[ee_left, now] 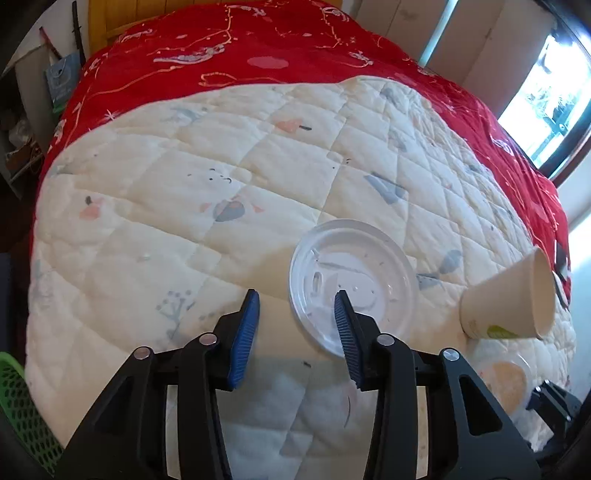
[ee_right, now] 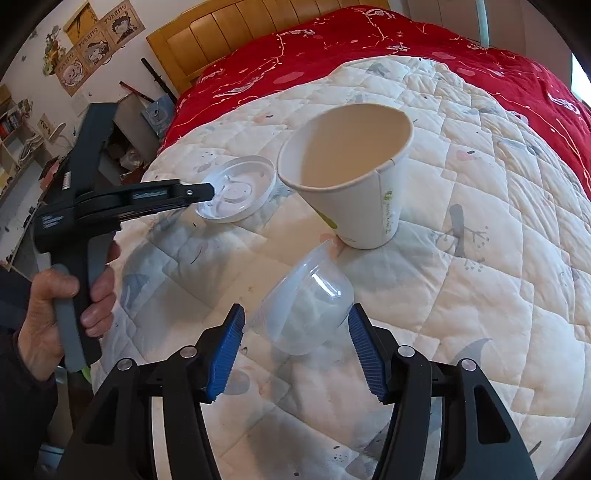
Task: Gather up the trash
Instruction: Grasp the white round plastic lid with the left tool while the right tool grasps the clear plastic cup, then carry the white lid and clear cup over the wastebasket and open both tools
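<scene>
A clear round plastic lid (ee_left: pixel 351 284) lies on the white quilt; it also shows in the right wrist view (ee_right: pixel 240 188). My left gripper (ee_left: pixel 297 295) is open, its right finger over the lid's left part, its left finger beside the lid. A white paper cup (ee_right: pixel 354 177) stands tilted on the quilt; in the left wrist view it (ee_left: pixel 513 299) is at the right. A clear plastic cup (ee_right: pixel 306 302) lies on its side just ahead of my right gripper (ee_right: pixel 295 314), which is open with a finger on either side of it.
The bed has a white quilt (ee_left: pixel 184 221) over a red cover (ee_left: pixel 258 44). A green mesh basket (ee_left: pixel 22 406) is at the lower left beside the bed. A wooden headboard (ee_right: pixel 258 33) and shelves (ee_right: pixel 14 140) are beyond.
</scene>
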`<state>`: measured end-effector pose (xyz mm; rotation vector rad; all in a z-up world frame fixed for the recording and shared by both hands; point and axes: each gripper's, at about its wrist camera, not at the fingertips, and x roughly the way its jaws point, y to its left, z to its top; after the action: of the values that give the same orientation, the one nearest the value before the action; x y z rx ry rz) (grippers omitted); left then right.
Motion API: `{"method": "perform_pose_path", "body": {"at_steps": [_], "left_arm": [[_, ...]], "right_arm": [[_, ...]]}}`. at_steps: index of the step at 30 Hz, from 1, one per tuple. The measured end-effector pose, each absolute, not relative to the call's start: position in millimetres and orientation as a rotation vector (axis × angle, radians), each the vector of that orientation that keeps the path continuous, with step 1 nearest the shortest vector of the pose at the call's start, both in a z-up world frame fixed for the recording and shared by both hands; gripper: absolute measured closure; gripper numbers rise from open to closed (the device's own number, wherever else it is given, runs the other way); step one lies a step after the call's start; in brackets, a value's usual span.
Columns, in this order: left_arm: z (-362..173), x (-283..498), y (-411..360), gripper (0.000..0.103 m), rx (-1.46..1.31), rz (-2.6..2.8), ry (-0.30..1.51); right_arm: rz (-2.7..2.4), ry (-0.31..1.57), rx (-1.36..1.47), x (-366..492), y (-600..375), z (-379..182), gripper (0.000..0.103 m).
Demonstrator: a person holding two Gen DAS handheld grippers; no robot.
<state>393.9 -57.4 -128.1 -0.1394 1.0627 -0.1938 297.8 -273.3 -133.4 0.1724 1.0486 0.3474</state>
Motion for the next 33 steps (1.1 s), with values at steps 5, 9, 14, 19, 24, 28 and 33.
{"method": "perform_pose_path", "body": {"at_steps": [5, 9, 14, 19, 24, 28, 33], "left_arm": [[-135, 401, -60, 0.084, -0.131, -0.182, 1.074], [-129, 394, -55, 0.094, -0.160, -0.186, 1.058], [-111, 367, -40, 0.099, -0.187, -0.182, 1.019], [-89, 330, -9, 0.099, -0.229, -0.166, 0.981], [-69, 280, 33, 0.099, -0.271, -0.126, 0.936], [-59, 243, 68, 0.099, -0.300, -0.079, 0.914], [-45, 193, 121, 0.099, -0.338, 0.005, 0.864]], "right_arm": [[0.343, 1.050, 0.171, 296, -275, -134, 0.047], [0.341, 1.045, 0.171, 291, -275, -130, 0.047], [0.359, 1.028, 0.166, 279, -267, -119, 0.047], [0.388, 1.013, 0.153, 263, -250, -106, 0.047], [0.431, 0.993, 0.137, 243, -225, -91, 0.047], [0.471, 0.979, 0.129, 229, -202, -81, 0.047], [0.539, 0.971, 0.103, 211, -164, -73, 0.047]]}}
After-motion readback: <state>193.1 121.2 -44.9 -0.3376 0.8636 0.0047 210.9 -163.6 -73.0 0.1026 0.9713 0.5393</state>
